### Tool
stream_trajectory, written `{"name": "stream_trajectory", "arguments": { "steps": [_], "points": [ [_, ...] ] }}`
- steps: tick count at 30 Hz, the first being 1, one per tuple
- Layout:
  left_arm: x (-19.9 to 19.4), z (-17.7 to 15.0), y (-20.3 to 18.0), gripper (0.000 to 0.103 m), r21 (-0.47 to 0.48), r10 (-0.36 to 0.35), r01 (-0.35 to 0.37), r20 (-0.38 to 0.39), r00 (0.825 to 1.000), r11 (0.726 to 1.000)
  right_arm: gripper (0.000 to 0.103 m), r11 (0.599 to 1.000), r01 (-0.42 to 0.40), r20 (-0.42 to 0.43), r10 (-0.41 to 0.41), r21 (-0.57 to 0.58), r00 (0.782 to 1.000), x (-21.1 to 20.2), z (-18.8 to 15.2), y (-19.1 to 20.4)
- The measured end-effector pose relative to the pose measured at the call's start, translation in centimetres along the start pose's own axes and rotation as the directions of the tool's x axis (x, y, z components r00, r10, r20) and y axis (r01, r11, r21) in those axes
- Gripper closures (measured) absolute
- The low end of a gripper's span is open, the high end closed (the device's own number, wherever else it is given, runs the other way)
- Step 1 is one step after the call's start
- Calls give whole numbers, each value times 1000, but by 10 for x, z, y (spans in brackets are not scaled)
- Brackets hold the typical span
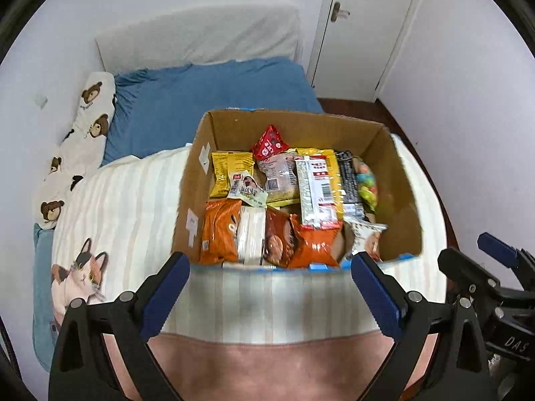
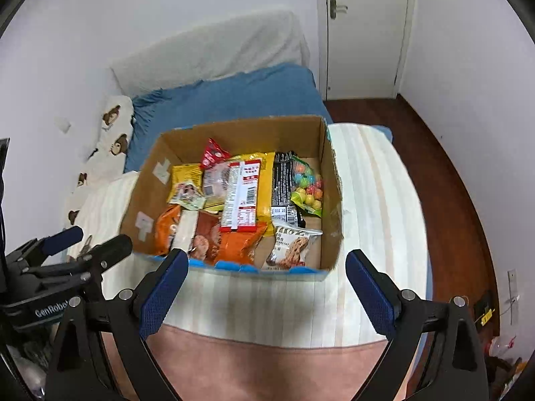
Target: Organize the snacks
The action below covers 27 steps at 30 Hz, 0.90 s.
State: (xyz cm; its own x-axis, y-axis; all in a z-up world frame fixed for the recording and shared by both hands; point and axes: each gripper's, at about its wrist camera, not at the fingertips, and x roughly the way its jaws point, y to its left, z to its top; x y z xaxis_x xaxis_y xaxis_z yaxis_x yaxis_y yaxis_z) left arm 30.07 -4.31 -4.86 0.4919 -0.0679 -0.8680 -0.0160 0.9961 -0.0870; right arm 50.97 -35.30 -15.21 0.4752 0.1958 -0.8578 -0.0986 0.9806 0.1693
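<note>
Both the left tool (image 1: 269, 272) and right tool (image 2: 265, 267) hang spread and empty before the cardboard box (image 1: 398, 180) already packed with snacks (image 1: 267, 207), so sorting seems nearly finished.

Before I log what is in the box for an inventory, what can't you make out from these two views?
- Cardboard box floor: in both views, hidden under stacked packets.
- Orange packets: lower ends cut off by the near wall in both views.
- White barcode packet: print too small and blurred to read.
- Cookie packet: mostly hidden by the left gripper's right finger in the left view.
</note>
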Motion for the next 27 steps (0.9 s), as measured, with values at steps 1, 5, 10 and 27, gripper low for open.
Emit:
{"name": "stream_trajectory", "arguments": {
  "steps": [1,5,10,27],
  "points": [
    [-7,-4,-2,4,3,2,-2,14,1000,1000,6,1000,-3,14,3,-3,1000,-10,-5,1],
    [-43,-24,-6,4,26,36,-39,89,995,999,6,1000,10,82,-8,-24,997,-52,-26,5],
    [-83,-44,-4,4,21,42,-46,161,986,999,5,999,6,137,-1,-38,991,-94,-51,10],
    [-156,-89,-6,4,7,26,-29,262,965,1000,1,995,23,271,3,-94,963,-190,-93,25]
  ]
}}
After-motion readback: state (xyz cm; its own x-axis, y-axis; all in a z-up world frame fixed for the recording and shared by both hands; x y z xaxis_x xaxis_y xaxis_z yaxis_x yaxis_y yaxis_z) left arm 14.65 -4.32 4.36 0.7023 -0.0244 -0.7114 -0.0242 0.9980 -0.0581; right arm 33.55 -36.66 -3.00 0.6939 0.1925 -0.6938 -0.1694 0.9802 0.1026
